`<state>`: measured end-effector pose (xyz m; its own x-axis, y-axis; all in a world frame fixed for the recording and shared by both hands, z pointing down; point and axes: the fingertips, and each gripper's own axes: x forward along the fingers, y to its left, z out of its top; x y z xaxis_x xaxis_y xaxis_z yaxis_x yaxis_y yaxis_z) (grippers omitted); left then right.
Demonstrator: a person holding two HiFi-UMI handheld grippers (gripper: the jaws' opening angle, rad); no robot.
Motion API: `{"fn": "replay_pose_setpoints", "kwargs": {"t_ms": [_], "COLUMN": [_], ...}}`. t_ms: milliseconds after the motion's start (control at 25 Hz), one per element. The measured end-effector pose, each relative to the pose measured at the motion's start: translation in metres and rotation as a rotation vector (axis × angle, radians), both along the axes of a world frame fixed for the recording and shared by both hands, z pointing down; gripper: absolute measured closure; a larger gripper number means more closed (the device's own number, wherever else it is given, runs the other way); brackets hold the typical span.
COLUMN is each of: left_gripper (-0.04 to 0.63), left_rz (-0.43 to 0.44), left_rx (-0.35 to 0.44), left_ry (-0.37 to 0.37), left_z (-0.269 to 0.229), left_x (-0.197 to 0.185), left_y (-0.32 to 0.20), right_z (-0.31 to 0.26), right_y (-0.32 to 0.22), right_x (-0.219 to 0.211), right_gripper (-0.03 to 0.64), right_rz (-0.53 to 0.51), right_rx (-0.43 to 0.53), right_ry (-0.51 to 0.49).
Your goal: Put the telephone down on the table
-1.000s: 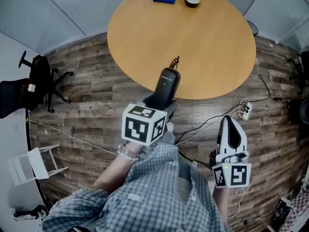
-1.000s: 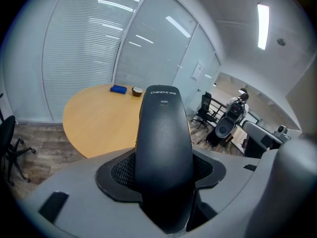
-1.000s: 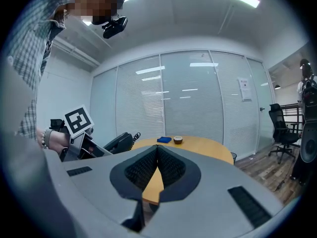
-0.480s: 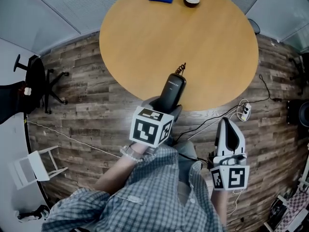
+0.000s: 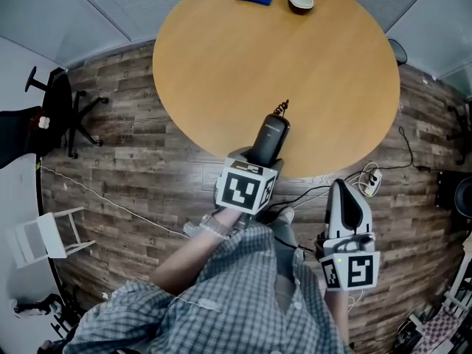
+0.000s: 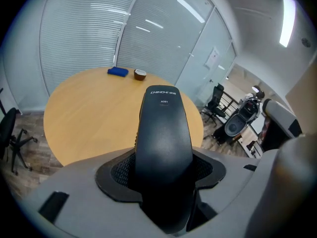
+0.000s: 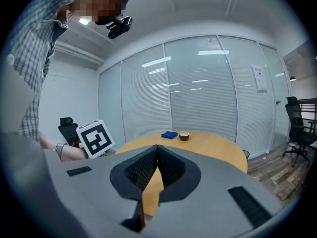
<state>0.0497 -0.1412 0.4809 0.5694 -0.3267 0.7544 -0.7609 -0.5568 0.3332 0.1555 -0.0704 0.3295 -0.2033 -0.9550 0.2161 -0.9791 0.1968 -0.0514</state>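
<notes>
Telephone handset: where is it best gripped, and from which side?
Grip the telephone by the end away from its coiled cord, pads on the slim long flanks, coming lengthwise from that end, as the left gripper does.

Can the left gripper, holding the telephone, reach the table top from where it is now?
Probably yes: the left gripper holds the telephone over the table's near edge, where the wood is bare; the bowl stands far off.

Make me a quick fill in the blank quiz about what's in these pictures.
The left gripper is shut on a black ___. The right gripper has its jaws ___, with nothing between them. The wooden table is ___ in shape.
Missing words: telephone; shut; round.
</notes>
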Motion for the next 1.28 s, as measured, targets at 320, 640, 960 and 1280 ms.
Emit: {"fn": "replay_pose_setpoints", "kwargs": {"t_ms": [320, 640, 960, 1280], "left_gripper": [0.318, 0.318, 0.318, 0.318], "left_rz": [-0.069, -0.131, -0.165, -0.136], "left_rx": [-0.028, -0.071, -0.054, -0.033], "left_ry": [-0.055, -0.161, -0.221, -0.307], "left_z": [0.028, 0.068, 0.098, 0.117], "left_x": [0.032, 0.055, 0.079, 0.093], "left_y": [0.003, -0.004, -0.023, -0.027], "right_z": [0.004, 0.01, 0.017, 0.017], "right_y": [0.018, 0.029, 0.037, 0.041], "right_x": [0.038, 0.065, 0.079, 0.087], "right_gripper": [0.607, 0.607, 0.607, 0.607], "right_rz": [-0.012, -0.008, 0.002, 0.011], "right_rx": [-0.016, -0.036, -0.058, -0.067], "right_ry": [0.0, -0.002, -0.005, -0.003]}}
